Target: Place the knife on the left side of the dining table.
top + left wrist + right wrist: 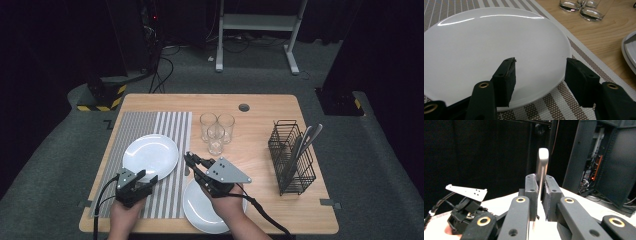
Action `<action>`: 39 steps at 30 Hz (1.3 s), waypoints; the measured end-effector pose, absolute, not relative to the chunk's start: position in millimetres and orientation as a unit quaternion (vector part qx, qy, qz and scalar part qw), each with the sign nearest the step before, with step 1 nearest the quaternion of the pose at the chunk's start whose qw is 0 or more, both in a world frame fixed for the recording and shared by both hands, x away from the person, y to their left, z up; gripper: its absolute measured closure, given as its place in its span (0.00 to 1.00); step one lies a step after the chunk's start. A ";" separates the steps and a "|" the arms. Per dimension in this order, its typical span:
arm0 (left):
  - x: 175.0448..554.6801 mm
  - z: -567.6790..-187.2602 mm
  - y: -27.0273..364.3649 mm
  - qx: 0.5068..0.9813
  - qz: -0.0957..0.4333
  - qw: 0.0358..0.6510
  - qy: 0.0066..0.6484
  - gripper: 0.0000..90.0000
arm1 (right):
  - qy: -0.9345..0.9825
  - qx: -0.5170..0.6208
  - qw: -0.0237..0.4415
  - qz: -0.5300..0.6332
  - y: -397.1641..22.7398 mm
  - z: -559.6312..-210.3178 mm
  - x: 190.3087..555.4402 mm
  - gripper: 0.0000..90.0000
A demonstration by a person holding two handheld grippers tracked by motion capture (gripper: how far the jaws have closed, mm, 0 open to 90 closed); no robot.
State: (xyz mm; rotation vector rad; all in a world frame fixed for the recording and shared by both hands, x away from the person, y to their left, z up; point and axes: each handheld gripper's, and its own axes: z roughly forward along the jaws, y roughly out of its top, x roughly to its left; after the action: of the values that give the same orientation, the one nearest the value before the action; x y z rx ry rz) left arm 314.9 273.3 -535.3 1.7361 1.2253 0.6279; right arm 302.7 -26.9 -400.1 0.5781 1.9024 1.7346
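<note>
table-setting run, cutlery placement step. right gripper [190, 159] fingers clamped on a piece of cutlery [541, 167]: metal handle stands up between the pads in the right gripper view; knife, fork or spoon, cannot tell. in the high view this gripper hangs over the gap between the two plates, tips just beside the right edge of the striped placemat [170, 200]. left gripper [150, 181] fingers spread apart, holding nothing, straddling the near rim of the white plate on the mat [486, 50]. second white plate [200, 212] sits on the bare desk [260, 107] under the right wrist. three glasses [216, 130] behind; wire caddy [291, 160] with more cutlery at far right.

judgement: piece is in carry, not yet laid. next move calls for lowering it flat just beside the mat plate's right rim, handle toward the person, then releasing gently so it does not clink or skid against the plate
</note>
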 end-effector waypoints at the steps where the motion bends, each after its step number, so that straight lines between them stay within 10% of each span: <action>1: 314.9 -535.3 273.5 0.701 0.252 0.447 0.495 0.47 | 0.699 0.212 0.247 0.636 -25.7 -400.7 302.3 0.92; 39: 302.6 -518.5 273.3 0.685 0.278 0.480 0.473 0.49 | 0.733 0.206 0.198 0.618 -3.6 -425.6 298.6 0.92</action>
State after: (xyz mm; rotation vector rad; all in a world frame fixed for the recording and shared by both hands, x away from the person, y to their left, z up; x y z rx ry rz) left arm 302.6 273.3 -518.5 1.6712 1.1536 0.6795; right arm 298.6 -3.6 -425.6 0.5769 2.0496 1.7283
